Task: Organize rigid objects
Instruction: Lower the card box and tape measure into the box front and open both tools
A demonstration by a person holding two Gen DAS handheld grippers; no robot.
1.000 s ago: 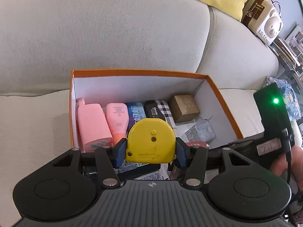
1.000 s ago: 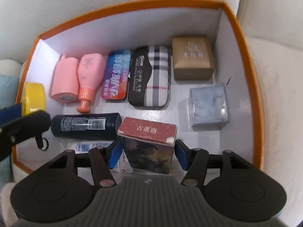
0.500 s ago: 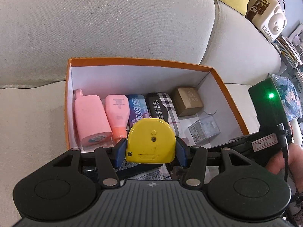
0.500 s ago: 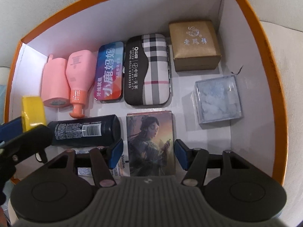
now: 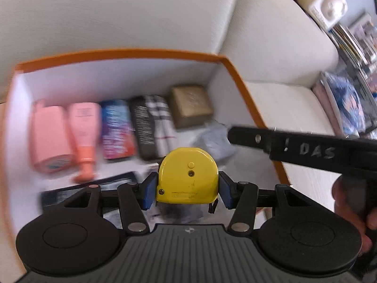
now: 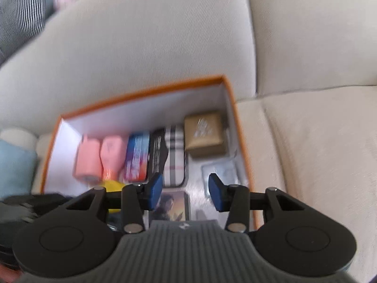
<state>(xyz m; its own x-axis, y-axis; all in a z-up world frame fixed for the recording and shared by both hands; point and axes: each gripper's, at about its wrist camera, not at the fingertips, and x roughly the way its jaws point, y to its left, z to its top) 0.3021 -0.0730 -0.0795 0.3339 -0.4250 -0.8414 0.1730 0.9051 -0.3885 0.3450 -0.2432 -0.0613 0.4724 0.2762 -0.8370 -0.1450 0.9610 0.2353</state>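
A yellow tape measure (image 5: 188, 175) sits clamped between the blue pads of my left gripper (image 5: 187, 189), held over the near part of the orange-rimmed box (image 5: 122, 55). My right gripper (image 6: 185, 192) hangs above the box (image 6: 146, 90) with nothing between its pads; its jaws are closing. Below it the picture card box (image 6: 173, 205) lies flat on the box floor. In the left wrist view the right gripper's black body crosses the right side. The tape measure (image 6: 113, 186) shows as a yellow patch at the left.
Inside the box lie two pink bottles (image 5: 68, 134), a blue tin (image 5: 116, 129), a plaid case (image 5: 154, 127), a brown box (image 5: 190, 108), a clear packet (image 6: 221, 172) and a dark bottle (image 5: 94, 188). The box rests on a beige sofa (image 6: 306, 153). Books and a panda bag (image 5: 327, 2) stand at the right.
My right gripper let the picture card box lie flat, then rose and drew back empty with its pads nearer together. My left gripper carried the tape measure closer over the box.
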